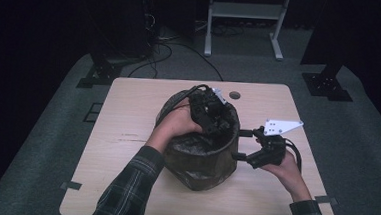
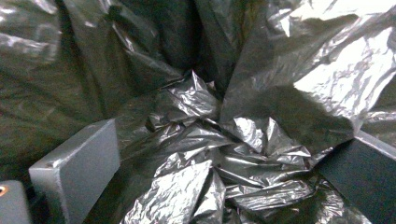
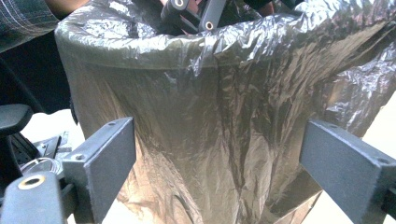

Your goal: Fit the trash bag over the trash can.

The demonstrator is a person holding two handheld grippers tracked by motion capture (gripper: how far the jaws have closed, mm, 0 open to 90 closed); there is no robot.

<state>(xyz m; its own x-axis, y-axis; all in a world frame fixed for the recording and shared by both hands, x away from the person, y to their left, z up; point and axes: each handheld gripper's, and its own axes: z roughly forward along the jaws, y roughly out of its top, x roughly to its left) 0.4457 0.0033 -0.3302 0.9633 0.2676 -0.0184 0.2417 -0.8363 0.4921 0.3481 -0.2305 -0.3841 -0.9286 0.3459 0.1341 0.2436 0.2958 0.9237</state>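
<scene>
**Bin and liner, mid-tabletop**

Round bin, tapering toward its base, standing upright near the middle of a pale wood-grain tabletop, somewhat closer to the near edge than the far one. Lined with a thin, glossy grey-black plastic bag, folded over the rim and draped down the outer wall in loose vertical creases. Film translucent where the light passes, crinkled and shiny along the fold.

Left tool plunged through the bin's mouth from the far side of the rim, hand wrapped around its body. Seen from its own camera: jaws set wide, flat rectangular pads of matte grey at either side, nothing pinched between them. Between and beyond them, the bag's inside, bunched into sharp silvery folds and ridges converging toward the bottom, like crumpled foil.

Right tool outside the bin, level with its right wall, held by the right hand; white three-cornered plate on top. Jaws spread wide, straddling the bag-covered wall, close to it; contact not clear. Blocky dark pads with small screw heads visible in the right gripper view.

Plaid sleeves entering from the near edge.
</scene>
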